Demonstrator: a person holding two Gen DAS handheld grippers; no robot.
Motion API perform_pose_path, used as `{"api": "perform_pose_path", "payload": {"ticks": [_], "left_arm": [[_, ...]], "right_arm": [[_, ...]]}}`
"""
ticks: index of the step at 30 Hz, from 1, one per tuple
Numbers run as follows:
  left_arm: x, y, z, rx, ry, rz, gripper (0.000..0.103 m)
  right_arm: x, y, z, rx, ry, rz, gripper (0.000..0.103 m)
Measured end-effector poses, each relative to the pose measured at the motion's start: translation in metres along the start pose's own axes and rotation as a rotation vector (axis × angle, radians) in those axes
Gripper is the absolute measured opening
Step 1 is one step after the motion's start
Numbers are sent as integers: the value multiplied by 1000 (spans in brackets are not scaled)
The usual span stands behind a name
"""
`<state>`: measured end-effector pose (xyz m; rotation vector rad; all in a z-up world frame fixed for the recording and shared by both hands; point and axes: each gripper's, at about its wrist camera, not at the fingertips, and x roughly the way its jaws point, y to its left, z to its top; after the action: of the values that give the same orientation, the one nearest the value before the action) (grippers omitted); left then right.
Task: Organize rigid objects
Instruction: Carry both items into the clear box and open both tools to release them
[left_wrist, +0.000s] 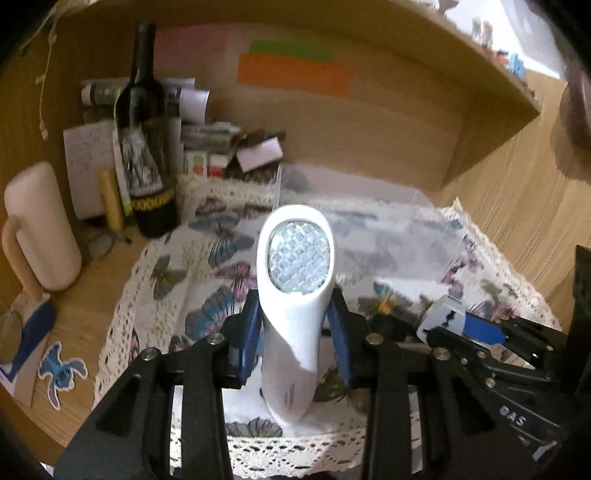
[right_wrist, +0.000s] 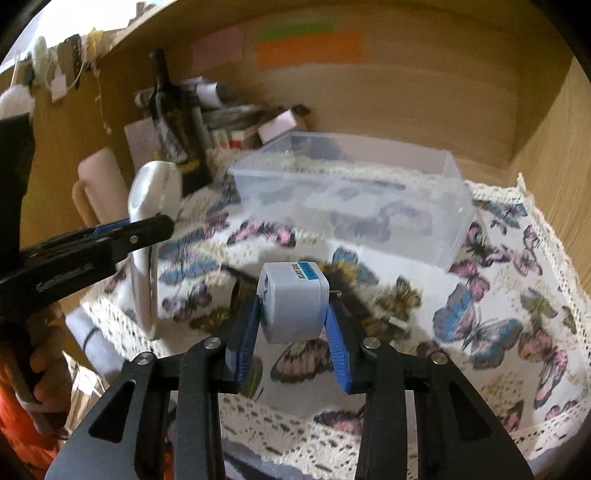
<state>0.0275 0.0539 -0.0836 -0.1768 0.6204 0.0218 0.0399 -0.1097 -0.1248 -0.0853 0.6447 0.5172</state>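
- The left hand-held gripper (left_wrist: 294, 325) is clamped on a white handheld device (left_wrist: 295, 295) with a honeycomb-patterned oval window; its blue pads press the device's narrow waist from both sides, at the centre of the left wrist view.
- The device stands nearly upright, its lower end just over the butterfly-print cloth (left_wrist: 207, 280) with the lace edge.
- The right hand-held gripper (right_wrist: 293, 314) grips a small grey plug adapter (right_wrist: 291, 302) with a blue label on top, its pads against the adapter's two sides, in the lower centre of the right wrist view.
- The adapter is held clear of the cloth.
- Behind the adapter, in the upper middle of the right wrist view, a clear plastic box (right_wrist: 369, 199) sits on the cloth with no lid; dark items show inside, too blurred to name.
- A dark wine bottle (left_wrist: 146, 136) stands upright in the upper left, beside a cream mug (left_wrist: 40, 229) on the wooden surface (left_wrist: 85, 306).
- A person's fingers (right_wrist: 48, 354) show at the left edge of the right wrist view.
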Motion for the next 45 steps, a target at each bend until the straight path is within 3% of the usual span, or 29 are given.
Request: {"api": "perform_pose_path", "payload": {"ticks": [12, 23, 33, 45], "left_arm": [[-10, -4, 54, 22, -113, -4, 36], [28, -4, 107, 5, -107, -37, 36], [67, -14, 136, 31, -87, -29, 36], [126, -8, 128, 54, 55, 19, 36]], "right_arm": [[-11, -31, 52, 31, -127, -92, 33], [-5, -62, 91, 26, -187, -172, 33], [21, -88, 113, 63, -151, -195, 33], [79, -102, 113, 63, 1, -196, 33]]}}
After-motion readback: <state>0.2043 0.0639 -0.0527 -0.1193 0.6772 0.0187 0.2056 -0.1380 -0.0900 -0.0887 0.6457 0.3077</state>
